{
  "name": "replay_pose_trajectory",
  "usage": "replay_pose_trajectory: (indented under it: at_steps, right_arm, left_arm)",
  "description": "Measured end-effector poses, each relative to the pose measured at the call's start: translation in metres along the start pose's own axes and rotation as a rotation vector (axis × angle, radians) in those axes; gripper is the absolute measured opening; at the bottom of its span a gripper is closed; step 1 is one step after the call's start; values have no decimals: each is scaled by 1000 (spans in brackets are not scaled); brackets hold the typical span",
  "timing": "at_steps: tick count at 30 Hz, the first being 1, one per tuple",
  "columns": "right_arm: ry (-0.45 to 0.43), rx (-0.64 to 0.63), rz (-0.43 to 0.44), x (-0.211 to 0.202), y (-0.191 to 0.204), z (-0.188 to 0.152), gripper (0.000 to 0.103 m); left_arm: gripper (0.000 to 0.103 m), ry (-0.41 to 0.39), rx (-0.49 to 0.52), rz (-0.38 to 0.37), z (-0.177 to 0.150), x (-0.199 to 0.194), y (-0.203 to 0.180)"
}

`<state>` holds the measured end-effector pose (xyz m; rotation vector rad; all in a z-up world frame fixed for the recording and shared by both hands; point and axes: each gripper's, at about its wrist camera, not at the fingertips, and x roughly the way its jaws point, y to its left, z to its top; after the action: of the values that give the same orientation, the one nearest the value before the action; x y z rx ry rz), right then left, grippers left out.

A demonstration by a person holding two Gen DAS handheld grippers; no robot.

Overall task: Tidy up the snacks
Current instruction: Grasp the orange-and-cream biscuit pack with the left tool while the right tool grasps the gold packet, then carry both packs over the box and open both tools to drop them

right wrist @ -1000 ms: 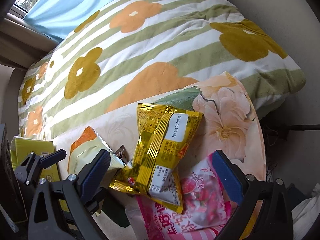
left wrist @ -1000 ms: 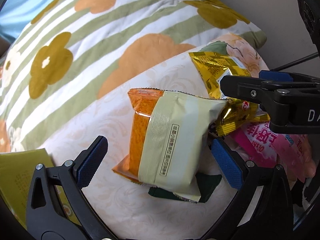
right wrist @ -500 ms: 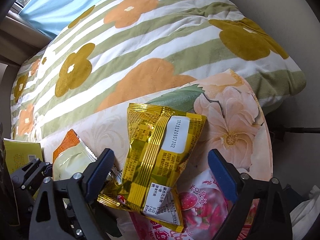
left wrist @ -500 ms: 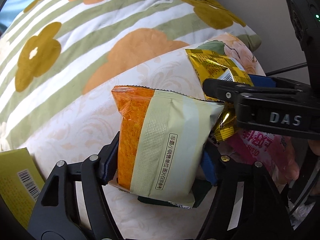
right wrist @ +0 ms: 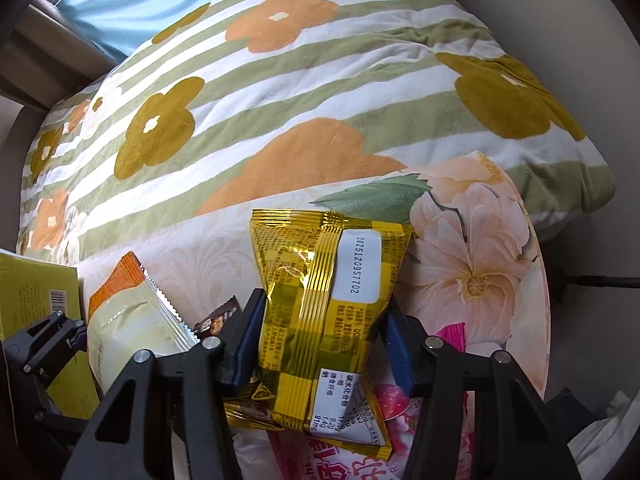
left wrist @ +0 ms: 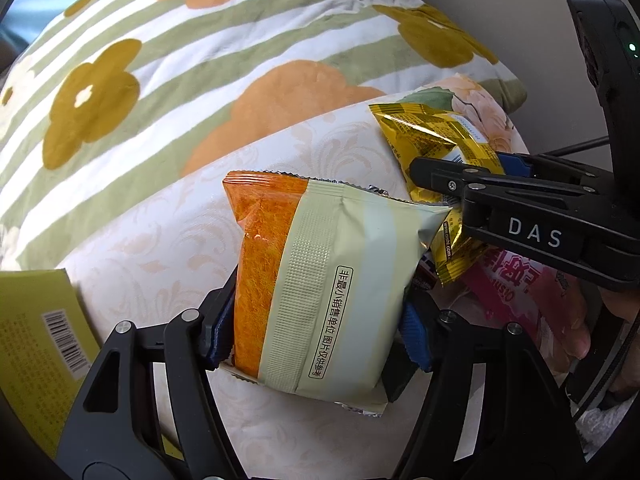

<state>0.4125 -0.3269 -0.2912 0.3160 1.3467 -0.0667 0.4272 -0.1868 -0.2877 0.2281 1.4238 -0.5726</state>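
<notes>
My left gripper [left wrist: 318, 332] is shut on an orange and pale green snack packet [left wrist: 320, 280], held over the cream floral cushion [left wrist: 168, 240]. My right gripper [right wrist: 320, 344] is shut on a gold snack packet [right wrist: 324, 304]. The right gripper shows from the side in the left wrist view [left wrist: 472, 184], pinching the gold packet [left wrist: 424, 136]. The orange and green packet shows at the left in the right wrist view [right wrist: 128, 328]. A pink strawberry packet [right wrist: 384, 440] lies under the gold one, and a small brown packet [right wrist: 216, 320] lies between the two held packets.
A striped blanket with orange and olive flowers [right wrist: 280, 80] lies behind the cushion. A yellow-green box with a barcode [left wrist: 36, 344] stands at the left. A beige wall [right wrist: 560, 8] is at the right, with a dark cable [right wrist: 600, 280] beside the cushion edge.
Both grippers have closed from open: the left on the orange and green packet, the right on the gold packet. Both packets now sit closer to the cameras.
</notes>
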Motion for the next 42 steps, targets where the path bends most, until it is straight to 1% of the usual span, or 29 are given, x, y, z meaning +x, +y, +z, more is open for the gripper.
replay_pose_trajectory:
  at_steps: [3, 8, 14, 18, 22, 27, 31, 34, 37, 42]
  right_arm:
    - [-34, -5, 23, -14, 5, 0, 49]
    - [-107, -42, 52, -50, 18, -2, 49]
    - [-187, -101, 99, -99, 36, -6, 49]
    - [-243, -173, 130, -133, 54, -11, 49]
    - [-280, -250, 171, -159, 77, -15, 49]
    - [-314, -343, 226, -181, 119, -25, 49]
    - [-326, -395, 255, -185, 152, -36, 49]
    - [-327, -421, 270, -184, 180, -45, 49]
    - [-316, -421, 291, -179, 209, -55, 49]
    - [-291, -419, 301, -163, 254, -68, 49]
  left_arm:
    - [64, -22, -12, 9, -2, -12, 0]
    - [64, -76, -40, 26, -8, -42, 1]
    - [64, -180, -77, 61, -22, -97, 1]
    - [64, -261, -116, 84, -34, -139, 6]
    - [64, -335, -170, 129, -52, -181, 18]
    - [64, -412, -256, 163, -82, -227, 50]
    - [64, -454, -320, 204, -113, -254, 89]
    - [64, -464, -360, 215, -133, -265, 119]
    - [64, -459, -395, 216, -157, -273, 154]
    - [64, -433, -423, 217, -186, -271, 203]
